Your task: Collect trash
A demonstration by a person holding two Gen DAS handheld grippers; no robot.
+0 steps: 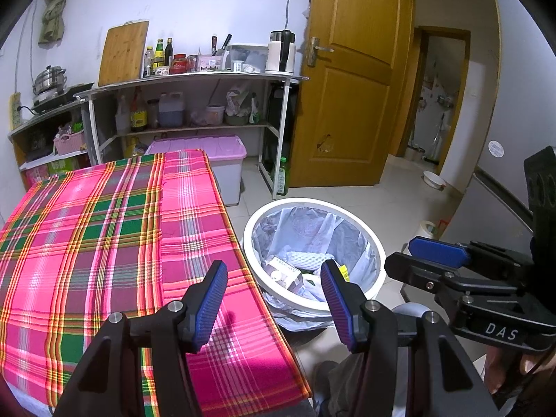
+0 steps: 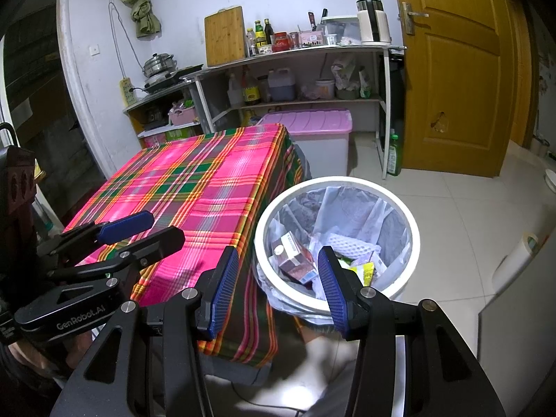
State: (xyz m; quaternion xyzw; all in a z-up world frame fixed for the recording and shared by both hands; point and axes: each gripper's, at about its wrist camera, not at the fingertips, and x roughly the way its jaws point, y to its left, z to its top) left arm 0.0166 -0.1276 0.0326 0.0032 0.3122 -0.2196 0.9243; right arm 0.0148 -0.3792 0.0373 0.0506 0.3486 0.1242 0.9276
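A white round trash bin (image 1: 377,260) (image 2: 413,222) with a clear liner stands on the floor by the table's right edge. It holds a carton (image 2: 293,260) (image 1: 285,272), white foam netting (image 2: 351,245) (image 1: 307,259) and a yellow wrapper (image 2: 365,271). My left gripper (image 1: 274,278) is open and empty, over the table edge and the bin's near rim. My right gripper (image 2: 278,267) is open and empty, just before the bin. Each gripper shows in the other's view, the right one (image 1: 417,260) and the left one (image 2: 153,227).
A table with a pink plaid cloth (image 1: 104,236) (image 2: 194,187) fills the left. Behind it stand a lidded storage box (image 1: 222,163) (image 2: 319,132), kitchen shelves (image 1: 194,80) and a wooden door (image 1: 351,80). A tape roll (image 2: 521,250) lies right of the bin.
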